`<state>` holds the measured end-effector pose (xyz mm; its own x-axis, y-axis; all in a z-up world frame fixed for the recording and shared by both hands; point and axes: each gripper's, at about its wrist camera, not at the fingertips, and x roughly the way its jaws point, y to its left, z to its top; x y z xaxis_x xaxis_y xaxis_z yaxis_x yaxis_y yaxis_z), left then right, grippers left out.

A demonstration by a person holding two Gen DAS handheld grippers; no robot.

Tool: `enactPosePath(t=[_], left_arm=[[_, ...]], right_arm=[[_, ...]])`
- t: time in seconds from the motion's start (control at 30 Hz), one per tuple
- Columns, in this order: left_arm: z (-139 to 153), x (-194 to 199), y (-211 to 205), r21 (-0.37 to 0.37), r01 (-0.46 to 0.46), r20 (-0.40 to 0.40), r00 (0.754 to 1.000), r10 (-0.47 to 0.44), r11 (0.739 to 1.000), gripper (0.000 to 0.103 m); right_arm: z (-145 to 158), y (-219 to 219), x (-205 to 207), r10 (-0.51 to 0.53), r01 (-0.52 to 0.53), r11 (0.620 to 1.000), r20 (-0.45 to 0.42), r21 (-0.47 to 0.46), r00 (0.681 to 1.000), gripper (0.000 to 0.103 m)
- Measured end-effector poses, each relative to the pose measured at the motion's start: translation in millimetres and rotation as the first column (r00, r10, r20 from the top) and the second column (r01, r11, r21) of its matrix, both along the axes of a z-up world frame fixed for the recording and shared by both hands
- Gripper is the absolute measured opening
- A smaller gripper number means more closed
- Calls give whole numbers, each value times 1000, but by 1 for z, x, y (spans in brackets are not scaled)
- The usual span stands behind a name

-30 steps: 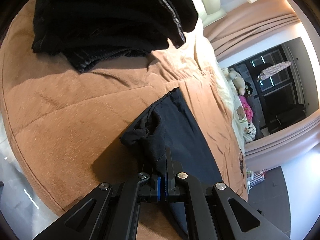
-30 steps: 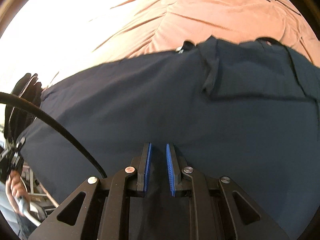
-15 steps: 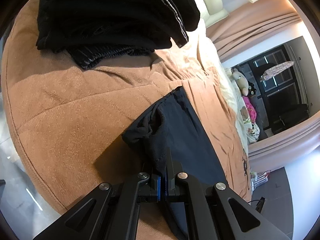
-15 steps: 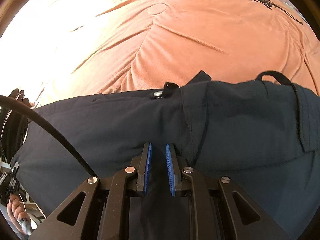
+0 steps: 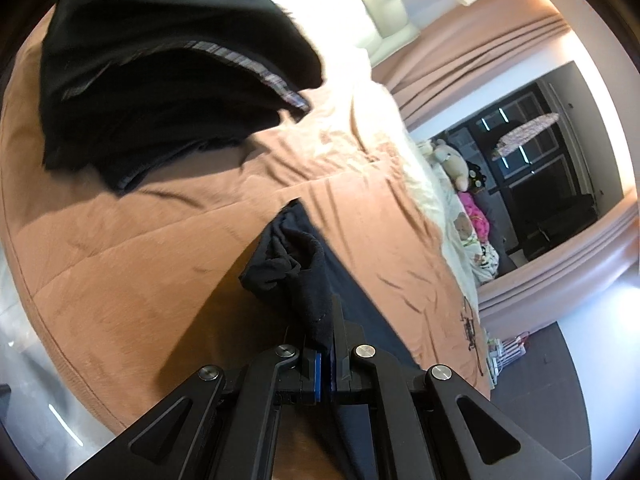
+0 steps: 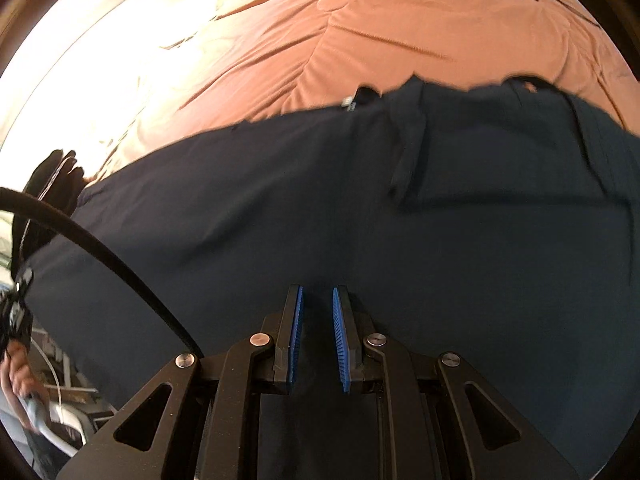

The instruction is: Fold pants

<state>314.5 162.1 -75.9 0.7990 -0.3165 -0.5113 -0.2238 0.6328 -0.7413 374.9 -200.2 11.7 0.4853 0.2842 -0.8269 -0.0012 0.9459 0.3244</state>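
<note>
Dark navy pants (image 6: 360, 200) lie spread across an orange bed cover (image 6: 400, 20), waistband and belt loops on the far side. My right gripper (image 6: 318, 300) points down at them. Its blue pads stand a narrow gap apart, with dark cloth filling the gap and running under the fingers. In the left wrist view a bunched leg end of the pants (image 5: 304, 264) rises off the cover (image 5: 140, 240). My left gripper (image 5: 326, 320) is shut on that cloth, and the rest of the leg trails down to the right.
A pile of black clothes (image 5: 160, 80) lies at the far left of the bed. Stuffed toys (image 5: 452, 164) rest along the pillow side. A black cable (image 6: 100, 248) crosses the right view, with a person's hand (image 6: 16, 368) at the lower left.
The left gripper has risen with the leg end, which now hangs higher above the cover. In the right view the waistband came nearer, then moved away again.
</note>
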Motion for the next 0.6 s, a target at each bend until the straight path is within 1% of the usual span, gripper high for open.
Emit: enactPosePath(t=[0.27, 0.3, 0.43, 0.47, 0.53, 0.6], left_arm=[[55, 12, -22, 42, 65, 89, 994, -69, 997, 2], [61, 14, -26, 48, 75, 97, 992, -79, 996, 2], [89, 23, -46, 80, 122, 136, 982, -132, 989, 2], [97, 26, -52, 90, 134, 145, 979, -146, 987, 2], [109, 29, -63, 104, 154, 161, 972, -170, 983, 2], [126, 32, -76, 122, 179, 185, 962, -199, 976, 2]], right_arm=[[-9, 16, -50, 25, -25, 999, 4, 40, 1000, 13], [-11, 19, -48, 33, -33, 998, 2, 48, 999, 13], [-17, 30, -63, 73, -73, 995, -4, 73, 997, 13], [-16, 31, -66, 83, -82, 993, -13, 90, 996, 13], [-17, 33, -71, 123, -118, 980, -24, 159, 992, 13], [-11, 34, -77, 141, -138, 980, -9, 140, 990, 13]])
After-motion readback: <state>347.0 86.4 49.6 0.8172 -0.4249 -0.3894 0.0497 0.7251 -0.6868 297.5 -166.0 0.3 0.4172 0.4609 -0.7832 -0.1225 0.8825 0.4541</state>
